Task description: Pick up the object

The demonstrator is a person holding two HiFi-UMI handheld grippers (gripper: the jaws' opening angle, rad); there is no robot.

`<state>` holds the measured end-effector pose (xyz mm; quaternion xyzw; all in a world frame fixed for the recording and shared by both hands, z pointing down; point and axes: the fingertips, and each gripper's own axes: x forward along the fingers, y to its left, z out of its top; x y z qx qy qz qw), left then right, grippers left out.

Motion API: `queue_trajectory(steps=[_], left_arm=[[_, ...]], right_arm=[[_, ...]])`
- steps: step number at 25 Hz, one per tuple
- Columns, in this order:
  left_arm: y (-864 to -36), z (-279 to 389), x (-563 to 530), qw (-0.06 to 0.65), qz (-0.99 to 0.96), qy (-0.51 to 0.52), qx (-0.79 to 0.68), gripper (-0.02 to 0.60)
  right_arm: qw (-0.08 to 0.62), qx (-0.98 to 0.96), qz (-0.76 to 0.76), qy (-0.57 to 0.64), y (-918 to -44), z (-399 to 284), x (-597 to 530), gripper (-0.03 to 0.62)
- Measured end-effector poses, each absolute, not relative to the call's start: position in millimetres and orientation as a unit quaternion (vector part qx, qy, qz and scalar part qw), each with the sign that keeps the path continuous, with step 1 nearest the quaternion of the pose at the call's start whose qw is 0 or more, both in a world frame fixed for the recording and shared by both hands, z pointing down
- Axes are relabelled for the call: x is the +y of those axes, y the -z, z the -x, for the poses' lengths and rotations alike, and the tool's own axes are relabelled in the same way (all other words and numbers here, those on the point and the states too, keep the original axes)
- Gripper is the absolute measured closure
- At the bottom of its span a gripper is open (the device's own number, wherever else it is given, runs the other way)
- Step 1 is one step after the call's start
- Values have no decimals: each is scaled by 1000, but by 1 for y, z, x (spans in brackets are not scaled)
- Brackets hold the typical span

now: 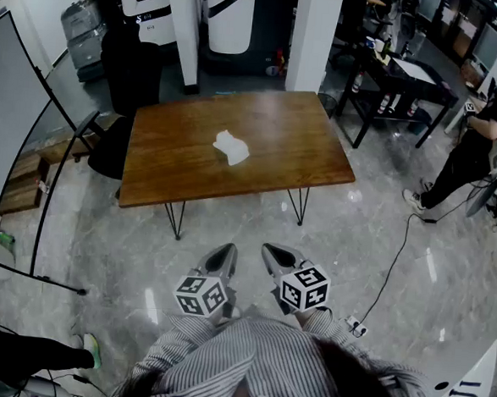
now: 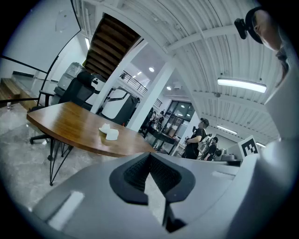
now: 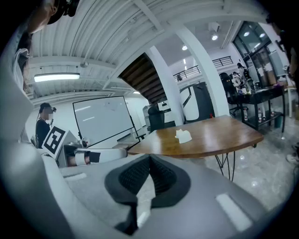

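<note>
A small white crumpled object (image 1: 232,147) lies near the middle of the brown wooden table (image 1: 175,159). It also shows on the table in the left gripper view as a white lump (image 2: 109,131) and in the right gripper view (image 3: 183,136). Both grippers are held low over the floor, well short of the table's near edge. My left gripper (image 1: 224,256) is shut, its jaws meeting with nothing between them. My right gripper (image 1: 272,256) is shut and empty too. The two sit side by side, close to the person's striped sleeves.
The table stands on thin black hairpin legs (image 1: 176,221) on a glossy marble floor. A cable and power strip (image 1: 356,326) lie right of me. A whiteboard stand (image 1: 15,135) is at left, a person (image 1: 477,150) at right, pillars and desks behind.
</note>
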<state>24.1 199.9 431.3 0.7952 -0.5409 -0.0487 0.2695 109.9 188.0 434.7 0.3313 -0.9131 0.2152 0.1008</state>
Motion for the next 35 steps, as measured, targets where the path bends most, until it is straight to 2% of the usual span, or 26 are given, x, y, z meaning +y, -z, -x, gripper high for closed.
queue_trajectory(steps=[16, 22, 26, 31, 35], left_arm=[[-422, -22, 200, 264, -809, 47, -523, 581], [-419, -24, 187, 267, -806, 71, -523, 581], [-421, -33, 183, 261, -811, 88, -517, 581], [-438, -45, 172, 299, -806, 96, -502, 581], [-444, -44, 145, 297, -811, 88, -495, 578]], right_arm=[[109, -930, -300, -181, -424, -84, 192, 592], [42, -932, -281, -225, -420, -87, 175, 592], [55, -929, -292, -220, -430, -99, 164, 592], [61, -923, -295, -238, -447, -108, 156, 592], [67, -916, -305, -251, -459, -111, 132, 592]])
